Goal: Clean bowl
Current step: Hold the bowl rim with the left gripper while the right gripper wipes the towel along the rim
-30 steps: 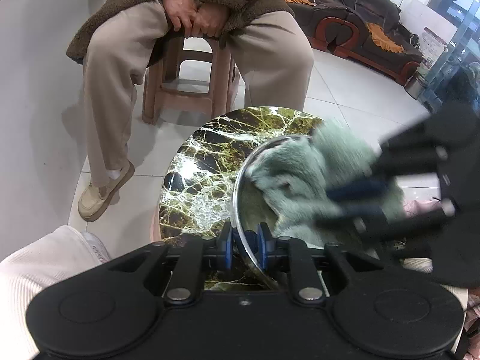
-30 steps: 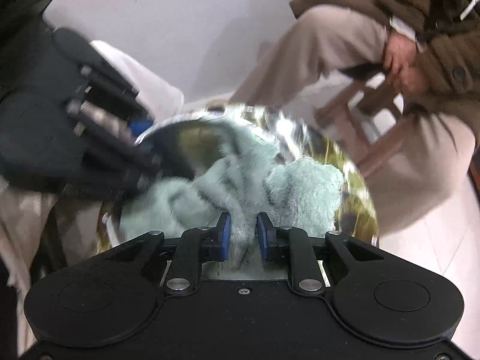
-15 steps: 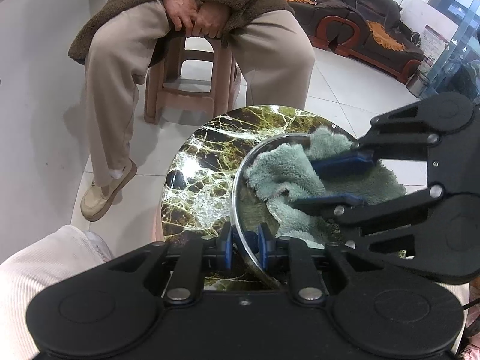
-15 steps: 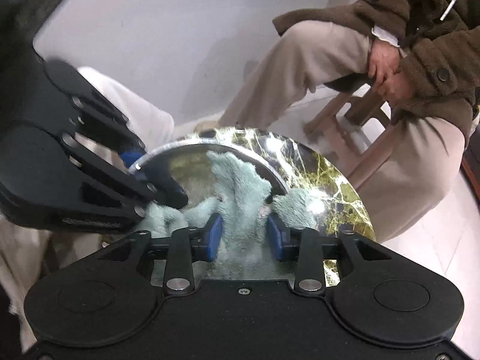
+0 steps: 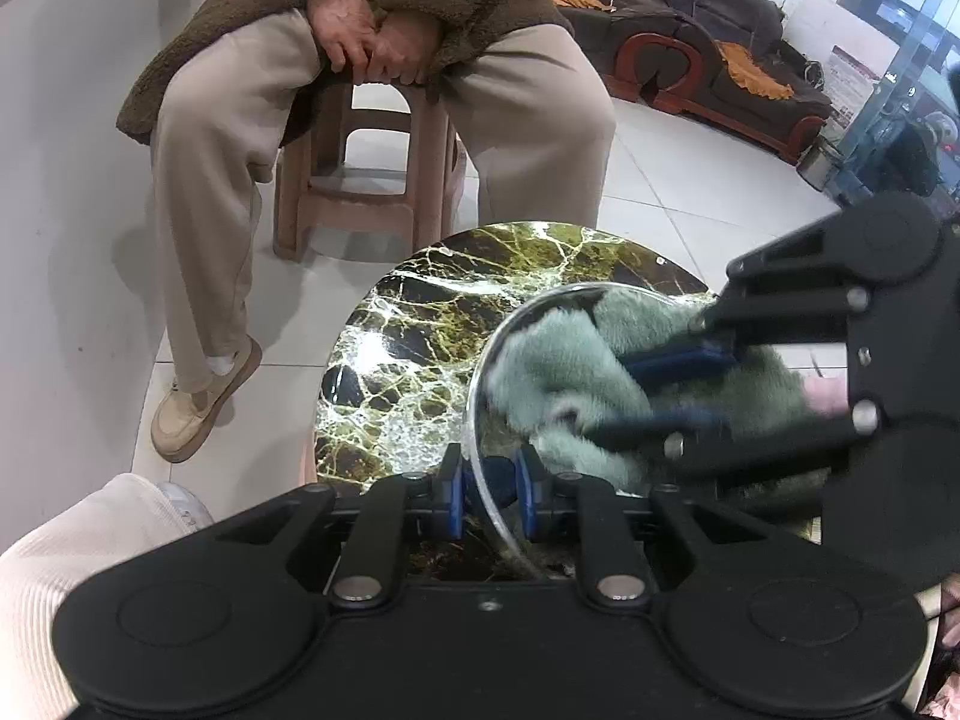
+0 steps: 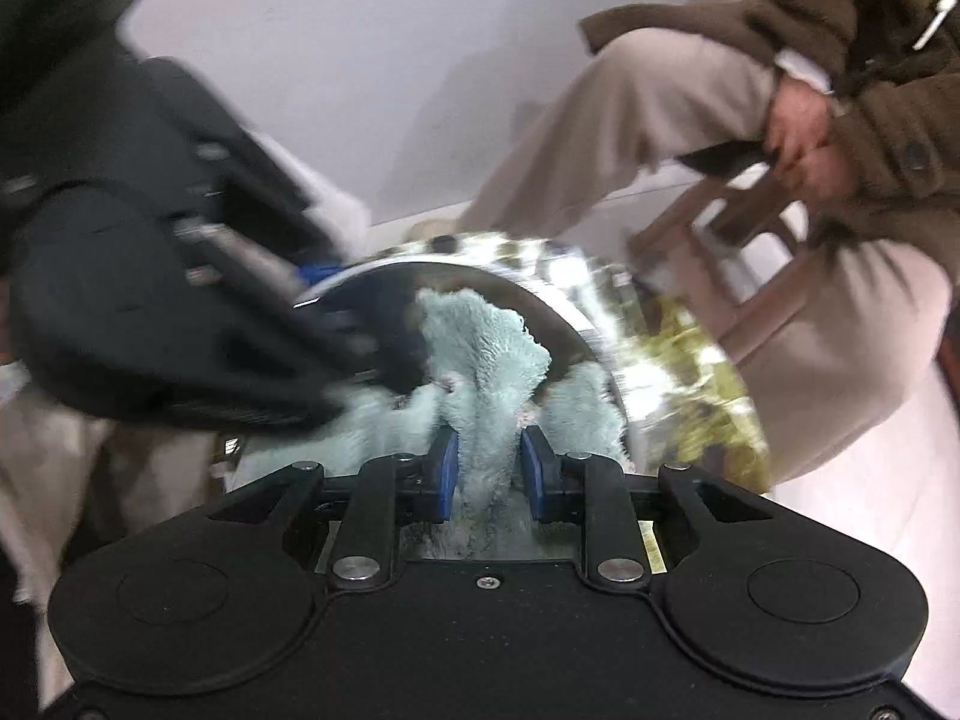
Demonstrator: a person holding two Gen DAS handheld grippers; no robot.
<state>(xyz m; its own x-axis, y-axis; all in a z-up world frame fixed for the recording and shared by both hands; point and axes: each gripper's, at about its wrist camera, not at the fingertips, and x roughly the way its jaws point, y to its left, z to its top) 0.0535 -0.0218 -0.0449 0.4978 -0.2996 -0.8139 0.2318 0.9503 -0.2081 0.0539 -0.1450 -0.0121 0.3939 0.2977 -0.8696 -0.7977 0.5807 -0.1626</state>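
A shiny metal bowl point(image 5: 475, 402) stands on a round green-marble table point(image 5: 420, 330). My left gripper point(image 5: 489, 480) is shut on the bowl's near rim, one blue pad inside and one outside. A fluffy pale-green cloth point(image 5: 552, 360) fills the bowl. From the right, my right gripper point(image 5: 660, 387) reaches into the bowl, its jaws closing with a fold of the cloth between the pads. In the right wrist view the cloth point(image 6: 480, 348) rises between the blue pads of the right gripper point(image 6: 489, 468) against the bowl's wall point(image 6: 558, 324). The picture there is motion-blurred.
A person in a brown coat and beige trousers point(image 5: 228, 120) sits on a brown plastic stool point(image 5: 366, 192) just behind the table. A dark sofa point(image 5: 708, 42) stands at the far right on the white tiled floor. My white sleeve point(image 5: 78, 546) is at lower left.
The right gripper's jaws widened, then narrowed again on a fold of the cloth, and it shifted a little inside the bowl. The left gripper kept its hold on the rim.
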